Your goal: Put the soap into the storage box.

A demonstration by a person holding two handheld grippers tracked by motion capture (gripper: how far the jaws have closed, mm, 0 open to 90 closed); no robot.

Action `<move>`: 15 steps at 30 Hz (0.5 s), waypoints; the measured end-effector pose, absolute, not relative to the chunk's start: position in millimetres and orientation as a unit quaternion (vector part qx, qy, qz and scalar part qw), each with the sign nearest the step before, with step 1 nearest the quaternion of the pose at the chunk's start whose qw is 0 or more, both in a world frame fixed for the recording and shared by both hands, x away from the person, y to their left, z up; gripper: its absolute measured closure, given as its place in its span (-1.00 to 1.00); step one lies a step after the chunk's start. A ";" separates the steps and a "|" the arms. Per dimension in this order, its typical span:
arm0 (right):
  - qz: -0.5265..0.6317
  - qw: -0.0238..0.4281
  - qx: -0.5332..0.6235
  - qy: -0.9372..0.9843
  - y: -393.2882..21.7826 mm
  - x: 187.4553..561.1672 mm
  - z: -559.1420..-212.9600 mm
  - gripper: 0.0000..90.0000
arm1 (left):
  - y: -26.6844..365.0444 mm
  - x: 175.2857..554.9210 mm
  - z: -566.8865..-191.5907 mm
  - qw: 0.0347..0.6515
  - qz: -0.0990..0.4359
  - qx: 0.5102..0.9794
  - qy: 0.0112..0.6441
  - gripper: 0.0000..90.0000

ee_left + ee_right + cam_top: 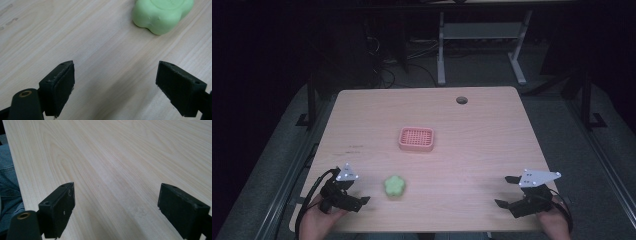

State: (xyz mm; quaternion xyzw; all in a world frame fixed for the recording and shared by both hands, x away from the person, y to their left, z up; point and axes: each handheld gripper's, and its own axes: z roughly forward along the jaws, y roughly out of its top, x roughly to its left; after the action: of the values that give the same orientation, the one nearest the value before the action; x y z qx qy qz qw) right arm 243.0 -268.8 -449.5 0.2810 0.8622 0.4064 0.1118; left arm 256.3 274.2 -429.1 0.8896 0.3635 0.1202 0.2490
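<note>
A pale green, flower-shaped soap (pixel 395 186) lies on the wooden table (pixel 472 150) near its front edge, left of centre. A pink slotted soap dish (pixel 416 139) sits empty at the table's middle. My left gripper (pixel 358 196) rests low just left of the soap, open, with nothing between its jaws. In the left gripper view the soap (pixel 162 13) lies ahead and to the right of the open gripper (pixel 115 73), apart from it. My right gripper (pixel 505 191) is open over bare wood at the front right; the right gripper view shows wood grain between the jaws of this gripper (pixel 115 193).
A round cable hole (pixel 461 100) sits near the table's far edge. White desk legs (pixel 441 50) and cables stand on the floor behind. The person's blue jeans (pixel 7 185) show past the table's near edge.
</note>
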 end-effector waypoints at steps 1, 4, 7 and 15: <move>0.407 0.111 0.283 0.861 -269.1 242.7 -449.5 -0.69 | 273.3 256.5 -428.9 0.247 0.119 0.891 0.362 -0.66; 0.407 0.114 0.282 0.861 -270.1 242.9 -449.7 -0.69 | 271.1 256.8 -428.8 0.237 0.112 0.899 0.351 -0.66; 0.407 0.113 0.285 0.861 -270.5 243.3 -450.7 -0.69 | 269.3 258.2 -426.2 0.226 0.112 0.903 0.349 -0.66; 0.408 0.116 0.291 0.858 -273.8 242.4 -451.0 -0.69 | 251.0 266.6 -423.6 0.207 0.095 0.921 0.316 -0.66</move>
State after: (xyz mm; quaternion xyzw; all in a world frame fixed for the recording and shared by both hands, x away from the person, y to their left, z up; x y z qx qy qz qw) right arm 242.4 -273.8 -451.0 0.2906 0.8577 0.4080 0.1156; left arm 266.6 251.0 -423.6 0.9210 0.3159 0.0952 0.2072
